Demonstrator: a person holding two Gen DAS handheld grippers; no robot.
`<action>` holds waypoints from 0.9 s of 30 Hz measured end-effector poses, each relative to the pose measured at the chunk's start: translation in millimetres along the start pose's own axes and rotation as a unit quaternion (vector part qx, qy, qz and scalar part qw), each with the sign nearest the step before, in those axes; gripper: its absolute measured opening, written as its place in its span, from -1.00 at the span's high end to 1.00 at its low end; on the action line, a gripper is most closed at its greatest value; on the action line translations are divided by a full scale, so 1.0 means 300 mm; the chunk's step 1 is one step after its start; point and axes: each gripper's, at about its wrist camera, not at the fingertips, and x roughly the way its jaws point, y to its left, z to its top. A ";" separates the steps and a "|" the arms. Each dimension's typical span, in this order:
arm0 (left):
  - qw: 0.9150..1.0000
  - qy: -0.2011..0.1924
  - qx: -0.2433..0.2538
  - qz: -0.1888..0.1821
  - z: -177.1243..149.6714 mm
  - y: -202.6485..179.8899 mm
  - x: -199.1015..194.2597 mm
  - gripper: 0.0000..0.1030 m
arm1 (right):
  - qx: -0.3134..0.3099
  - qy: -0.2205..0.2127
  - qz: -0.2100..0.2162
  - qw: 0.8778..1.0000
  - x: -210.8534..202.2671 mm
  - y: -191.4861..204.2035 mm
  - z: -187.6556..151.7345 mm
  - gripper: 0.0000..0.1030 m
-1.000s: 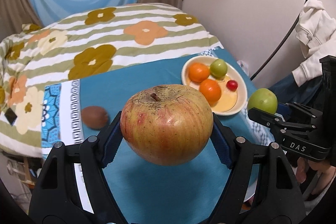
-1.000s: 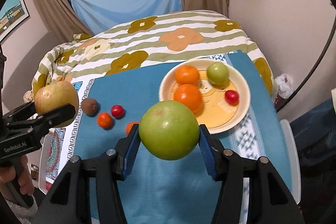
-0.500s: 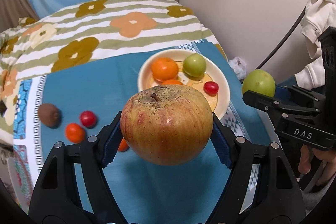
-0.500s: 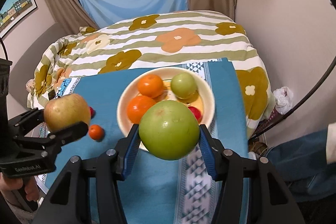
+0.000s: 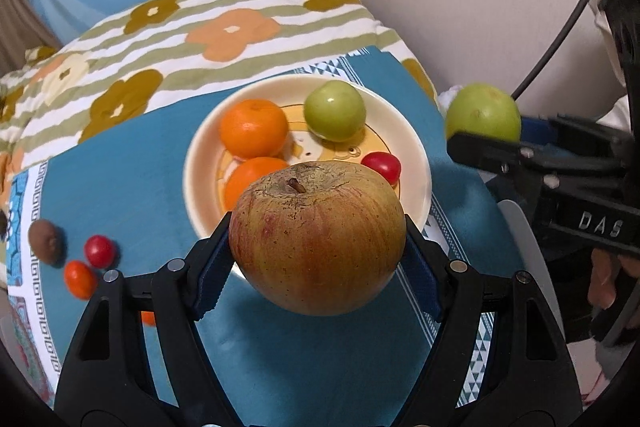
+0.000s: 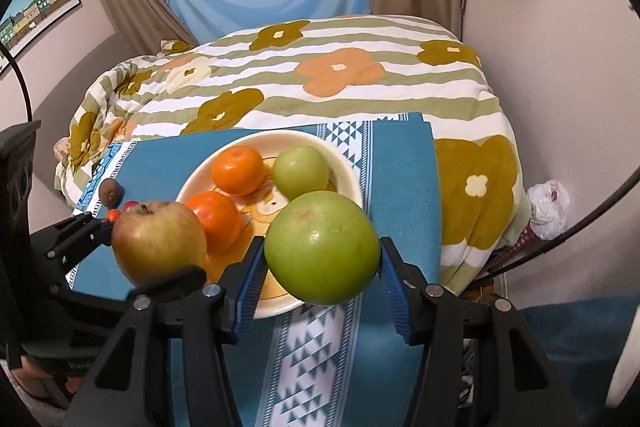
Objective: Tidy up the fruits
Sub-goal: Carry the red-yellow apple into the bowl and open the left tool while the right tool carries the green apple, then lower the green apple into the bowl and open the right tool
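Observation:
My left gripper (image 5: 318,239) is shut on a large red-yellow apple (image 5: 316,237), held above the near rim of the cream plate (image 5: 416,147). The same apple (image 6: 158,243) shows at the left of the right wrist view. My right gripper (image 6: 322,263) is shut on a big green apple (image 6: 322,247), hanging over the plate's (image 6: 348,171) right near edge. On the plate lie two oranges (image 5: 253,127), a small green fruit (image 5: 335,110) and a red cherry tomato (image 5: 382,166).
On the blue cloth (image 5: 120,163) left of the plate lie a brown kiwi (image 5: 45,241), a red tomato (image 5: 100,251) and a small orange fruit (image 5: 79,279). A flowered blanket (image 6: 340,79) covers the bed behind. A person's fingers (image 5: 604,279) hold the right tool.
Both grippers moved toward the plate with their apples still gripped; the plate now sits right behind each held fruit, and the left gripper has come lower.

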 end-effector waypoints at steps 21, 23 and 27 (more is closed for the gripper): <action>0.999 -0.011 0.033 0.010 0.054 -0.065 0.036 -0.98 | 0.009 -0.001 0.004 1.000 0.055 -0.095 0.040 0.02; 0.999 -0.013 0.031 0.014 0.053 -0.054 0.024 -0.98 | 0.008 -0.002 0.006 1.000 0.056 -0.092 0.045 0.02; 1.000 -0.017 0.018 0.018 0.050 -0.018 -0.011 -0.98 | 0.003 -0.004 0.010 1.000 0.054 -0.071 0.054 0.02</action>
